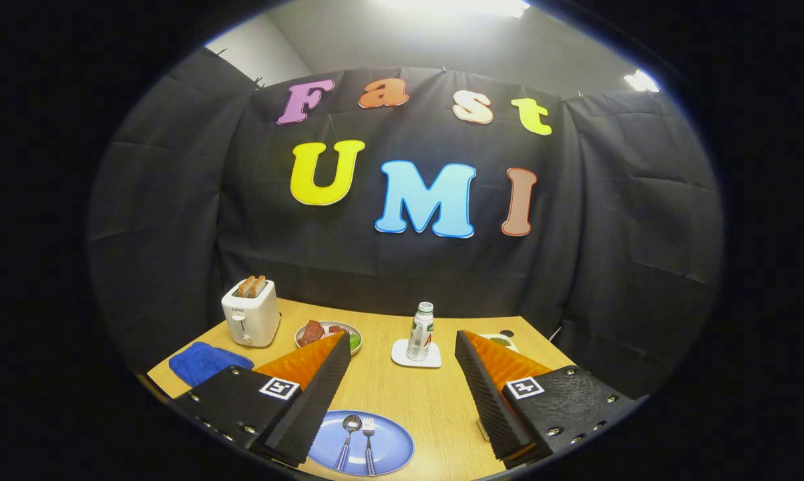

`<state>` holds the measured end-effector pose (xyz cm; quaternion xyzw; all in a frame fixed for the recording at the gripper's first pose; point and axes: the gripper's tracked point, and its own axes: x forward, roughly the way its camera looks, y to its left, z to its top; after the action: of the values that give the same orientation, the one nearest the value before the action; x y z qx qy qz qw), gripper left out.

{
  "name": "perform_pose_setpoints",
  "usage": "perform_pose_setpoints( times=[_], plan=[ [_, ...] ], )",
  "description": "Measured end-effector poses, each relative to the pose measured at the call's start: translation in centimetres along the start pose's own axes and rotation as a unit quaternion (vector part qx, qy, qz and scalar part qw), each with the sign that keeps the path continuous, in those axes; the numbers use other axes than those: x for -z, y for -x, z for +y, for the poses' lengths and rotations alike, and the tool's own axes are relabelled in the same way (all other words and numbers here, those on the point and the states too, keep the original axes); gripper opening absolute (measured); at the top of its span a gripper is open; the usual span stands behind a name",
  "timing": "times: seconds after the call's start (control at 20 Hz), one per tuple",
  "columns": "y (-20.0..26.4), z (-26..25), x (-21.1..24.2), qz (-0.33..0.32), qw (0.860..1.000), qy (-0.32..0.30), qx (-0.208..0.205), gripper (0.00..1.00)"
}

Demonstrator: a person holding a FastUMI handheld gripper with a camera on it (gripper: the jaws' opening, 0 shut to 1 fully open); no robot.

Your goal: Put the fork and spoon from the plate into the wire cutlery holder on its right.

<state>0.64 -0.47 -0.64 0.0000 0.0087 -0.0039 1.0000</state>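
Two utensils, 1 spoon (349, 434) + 1 fork (368, 444), lie side by side on blue plate (392, 444), just ahead of left finger (308, 394), below gripper (402, 394). Handles point toward gripper, long axes run fwd. Fingers spread wide, holding nothing. Wire holder can't be made out; right finger (492, 397) covers that side. Also 1 toaster (251, 312), 1 bottle (421, 331).

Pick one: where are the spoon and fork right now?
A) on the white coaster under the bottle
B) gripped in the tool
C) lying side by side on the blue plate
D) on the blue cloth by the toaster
C: the spoon and fork lie side by side on the blue plate, between the fingers of the tool, which is open and holds nothing.
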Motion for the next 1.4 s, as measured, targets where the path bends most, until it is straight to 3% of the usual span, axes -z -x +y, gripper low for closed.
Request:
perform_pose_setpoints(
  times=[0.45,0.75,0.9,1.15,1.4],
  plan=[
    [-0.5,0.3,3.5,0.062,0.998,0.013,-0.010,0.97],
    [-0.8,1.6,8.9,0.161,0.985,0.043,-0.044,0.97],
    [-0.6,2.8,13.1,0.238,0.966,0.063,-0.079,0.97],
    [0.7,3.5,20.6,0.373,0.918,0.079,-0.106,0.97],
    [1.3,3.9,24.8,0.448,0.878,0.108,-0.128,0.96]
  ],
)
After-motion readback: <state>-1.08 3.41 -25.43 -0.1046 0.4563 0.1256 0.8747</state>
